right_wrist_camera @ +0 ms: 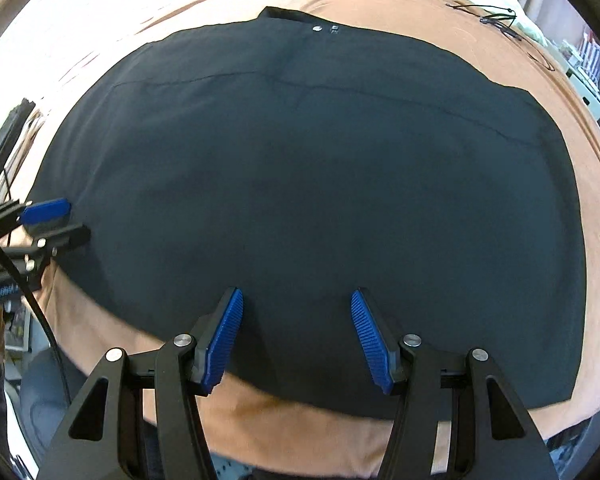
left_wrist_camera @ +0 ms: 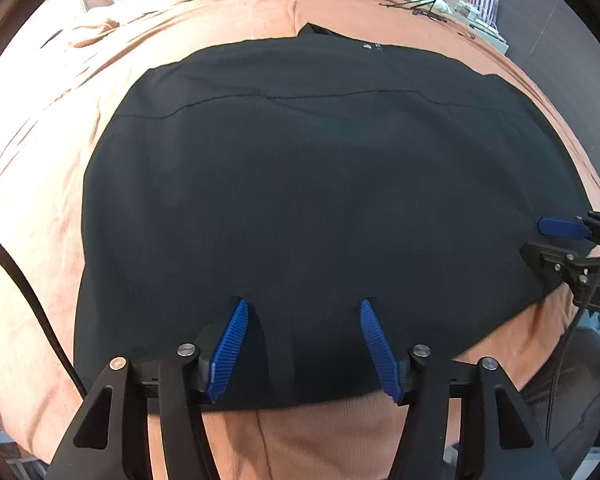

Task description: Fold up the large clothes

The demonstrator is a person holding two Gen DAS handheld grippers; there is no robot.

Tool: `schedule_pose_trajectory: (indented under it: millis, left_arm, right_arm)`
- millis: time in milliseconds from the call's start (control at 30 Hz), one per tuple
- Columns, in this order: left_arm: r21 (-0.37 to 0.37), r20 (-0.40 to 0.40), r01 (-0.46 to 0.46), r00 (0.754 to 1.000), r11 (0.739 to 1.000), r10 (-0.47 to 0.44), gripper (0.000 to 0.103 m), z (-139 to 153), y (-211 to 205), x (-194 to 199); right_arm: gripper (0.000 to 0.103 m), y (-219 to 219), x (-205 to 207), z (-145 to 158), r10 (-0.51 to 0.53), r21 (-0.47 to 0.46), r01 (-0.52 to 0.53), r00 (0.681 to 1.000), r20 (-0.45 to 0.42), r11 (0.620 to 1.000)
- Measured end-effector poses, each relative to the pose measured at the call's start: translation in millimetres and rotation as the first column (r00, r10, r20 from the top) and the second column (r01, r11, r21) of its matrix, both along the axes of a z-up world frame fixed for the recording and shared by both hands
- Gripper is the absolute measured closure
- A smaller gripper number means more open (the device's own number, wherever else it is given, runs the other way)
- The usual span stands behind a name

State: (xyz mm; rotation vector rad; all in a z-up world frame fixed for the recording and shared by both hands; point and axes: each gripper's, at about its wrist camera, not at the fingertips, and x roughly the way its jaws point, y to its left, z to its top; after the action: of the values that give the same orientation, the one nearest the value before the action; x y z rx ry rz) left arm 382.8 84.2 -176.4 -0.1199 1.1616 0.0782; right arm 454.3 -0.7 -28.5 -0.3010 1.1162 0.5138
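A large black garment (left_wrist_camera: 308, 184) lies spread flat on a bed with an orange-brown cover (left_wrist_camera: 52, 184); it also fills the right wrist view (right_wrist_camera: 324, 184). Two small metal snaps (right_wrist_camera: 325, 29) sit near its far edge. My left gripper (left_wrist_camera: 302, 308) is open and empty, its blue pads over the garment's near edge. My right gripper (right_wrist_camera: 296, 300) is open and empty, also over the near edge. Each gripper shows in the other's view: the right one at the right side (left_wrist_camera: 564, 236), the left one at the left side (right_wrist_camera: 52, 220).
The bed cover (right_wrist_camera: 540, 64) reaches past the garment on all sides. A black cable (left_wrist_camera: 32, 300) hangs at the left. Thin black wires (right_wrist_camera: 496, 18) lie on the far right of the bed. A shelf with boxes (left_wrist_camera: 484, 12) stands at the far right.
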Motion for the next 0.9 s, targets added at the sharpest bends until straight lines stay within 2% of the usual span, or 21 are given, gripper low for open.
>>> schedule_pose_trajectory:
  millis: [333, 667, 733, 900]
  left_arm:
    - [-0.013, 0.032, -0.043, 0.999, 0.999, 0.043, 0.041, 2.5, 23.4, 29.9]
    - [-0.007, 0.055, -0.062, 0.997, 0.998, 0.062, 0.041, -0.2, 41.4, 66.5]
    - [-0.011, 0.061, -0.069, 0.996, 0.998, 0.07, 0.041, 0.3, 45.6, 71.3]
    - [-0.036, 0.088, -0.115, 0.989, 0.993, 0.118, 0.041, 9.0, 63.3, 69.0]
  right_arm:
    - [0.049, 34.9, 55.1, -7.8, -0.033, 0.006, 0.033, 0.999, 0.023, 0.999]
    - [0.053, 81.4, 120.2, -22.2, -0.088, -0.029, 0.091, 0.991, 0.097, 0.995]
    - [0.055, 100.9, 115.6, -28.0, -0.105, -0.034, 0.109, 0.988, 0.112, 0.993]
    - [0.057, 110.4, 134.0, -33.0, -0.129, -0.049, 0.136, 0.983, 0.133, 0.989]
